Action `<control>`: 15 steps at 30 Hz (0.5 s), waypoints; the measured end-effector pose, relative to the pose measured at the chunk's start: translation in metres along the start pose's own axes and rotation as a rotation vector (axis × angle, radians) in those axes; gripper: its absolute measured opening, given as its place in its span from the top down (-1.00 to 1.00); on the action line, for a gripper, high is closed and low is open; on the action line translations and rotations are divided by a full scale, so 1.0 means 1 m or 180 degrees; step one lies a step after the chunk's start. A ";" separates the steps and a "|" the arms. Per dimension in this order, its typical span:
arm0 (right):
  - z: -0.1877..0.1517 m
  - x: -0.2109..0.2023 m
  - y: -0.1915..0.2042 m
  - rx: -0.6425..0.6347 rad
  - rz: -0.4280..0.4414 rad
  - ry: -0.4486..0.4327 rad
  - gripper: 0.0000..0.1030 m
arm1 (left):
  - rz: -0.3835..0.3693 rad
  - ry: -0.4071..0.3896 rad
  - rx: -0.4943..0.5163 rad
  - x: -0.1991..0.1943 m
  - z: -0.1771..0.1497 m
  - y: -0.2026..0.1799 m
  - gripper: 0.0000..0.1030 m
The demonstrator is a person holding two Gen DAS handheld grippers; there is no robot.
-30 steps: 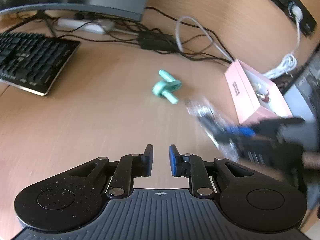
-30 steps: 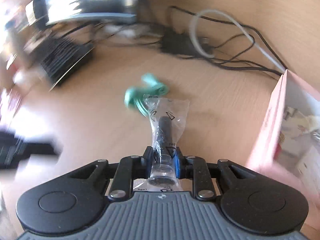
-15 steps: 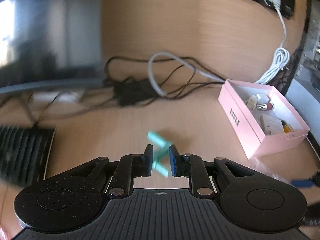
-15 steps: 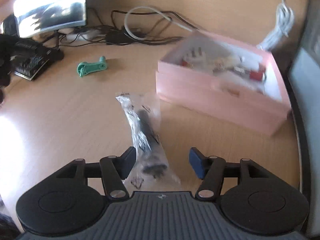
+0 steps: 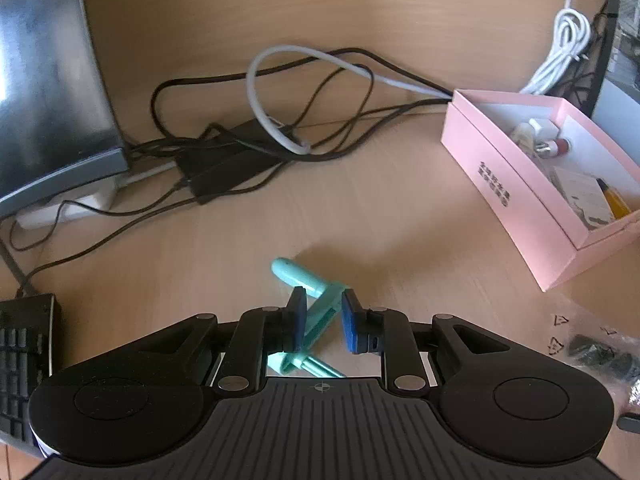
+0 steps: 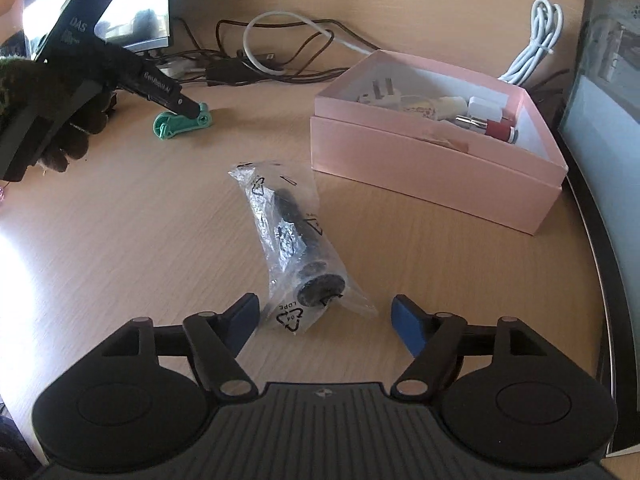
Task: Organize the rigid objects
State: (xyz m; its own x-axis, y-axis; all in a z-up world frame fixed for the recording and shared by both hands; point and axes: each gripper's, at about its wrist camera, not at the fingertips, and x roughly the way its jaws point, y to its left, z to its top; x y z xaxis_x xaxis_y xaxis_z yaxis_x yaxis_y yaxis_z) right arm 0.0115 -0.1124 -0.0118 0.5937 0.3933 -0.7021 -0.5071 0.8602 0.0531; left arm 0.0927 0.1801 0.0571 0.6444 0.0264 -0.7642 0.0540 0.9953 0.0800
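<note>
At nine o'clock a keyboard [image 5: 24, 364] and a monitor [image 5: 48, 92] are seen on the worktop [image 5: 200, 264]. The left tongs [image 5: 323, 322] are lowered over the green plastic part [image 5: 320, 312], which is straddled by the blue pads; the jaws have just been opening, and no press on the part is shown. At centre, the bagged black part [image 6: 296, 240] is left lying on the worktop, its near end between the right tongs [image 6: 325, 322], which have just been opening and stand released, apart from the bag. At two o'clock the pink box [image 6: 432, 168] is found, small items inside.
</note>
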 end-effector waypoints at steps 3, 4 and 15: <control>-0.002 0.000 0.000 0.0023 -0.0014 -0.0009 -0.51 | 0.0013 0.0064 -0.0130 -0.001 -0.004 0.006 0.56; -0.001 0.000 0.000 0.0026 -0.0021 -0.0014 -0.54 | 0.0006 0.0099 -0.0143 -0.002 -0.007 0.006 0.56; -0.005 0.005 0.005 0.0098 -0.0073 -0.0123 -0.73 | -0.0380 0.0242 -0.0279 -0.051 -0.061 -0.019 0.67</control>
State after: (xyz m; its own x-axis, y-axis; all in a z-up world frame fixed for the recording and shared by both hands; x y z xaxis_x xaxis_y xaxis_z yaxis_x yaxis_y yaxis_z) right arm 0.0087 -0.1078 -0.0183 0.6290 0.3850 -0.6753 -0.4739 0.8786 0.0595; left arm 0.0125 0.1656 0.0553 0.5778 -0.0889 -0.8113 0.0579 0.9960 -0.0678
